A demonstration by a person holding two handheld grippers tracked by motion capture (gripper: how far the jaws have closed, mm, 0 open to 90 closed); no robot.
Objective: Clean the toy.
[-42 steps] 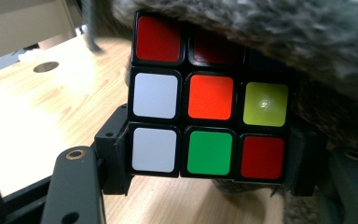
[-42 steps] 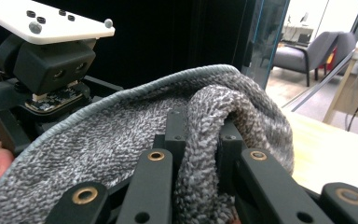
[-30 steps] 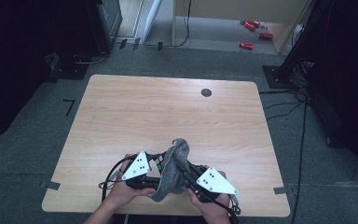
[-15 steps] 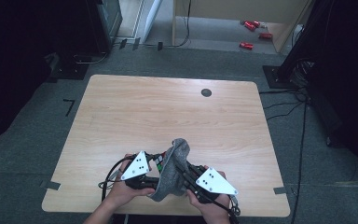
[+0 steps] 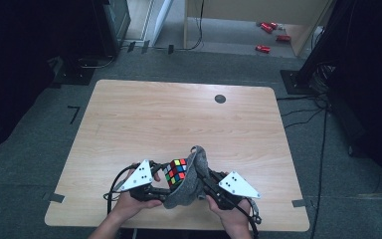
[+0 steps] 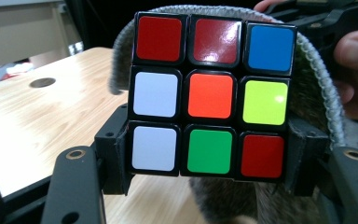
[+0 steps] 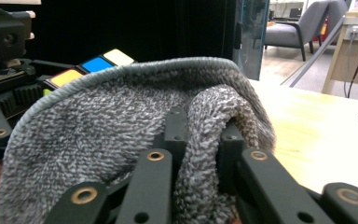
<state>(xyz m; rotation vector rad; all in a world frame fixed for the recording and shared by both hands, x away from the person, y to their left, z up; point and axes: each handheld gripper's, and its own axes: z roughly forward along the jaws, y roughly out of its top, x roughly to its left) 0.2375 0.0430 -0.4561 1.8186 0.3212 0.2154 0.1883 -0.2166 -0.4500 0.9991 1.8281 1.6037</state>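
Note:
A scrambled Rubik's cube [image 5: 175, 172] hangs just above the front of the wooden table [image 5: 179, 119]. My left gripper [image 5: 160, 180] is shut on it, its black pads [image 6: 114, 154] pressing both sides of the cube [image 6: 209, 93]. A grey terry cloth [image 5: 191, 181] lies against the cube's right side and curves over it. My right gripper [image 5: 206, 183] is shut on a fold of that cloth [image 7: 121, 135], the towel bunched between its jaws. The cube's blue and orange tiles [image 7: 81, 67] peek over the cloth's edge in the right gripper view.
A round cable hole [image 5: 220, 98] sits near the table's far right. Grey carpet surrounds the table, with red objects [image 5: 271, 36] on the floor far back. Cables [image 5: 303, 112] trail off to the right. A grey armchair [image 7: 303, 25] stands in the background.

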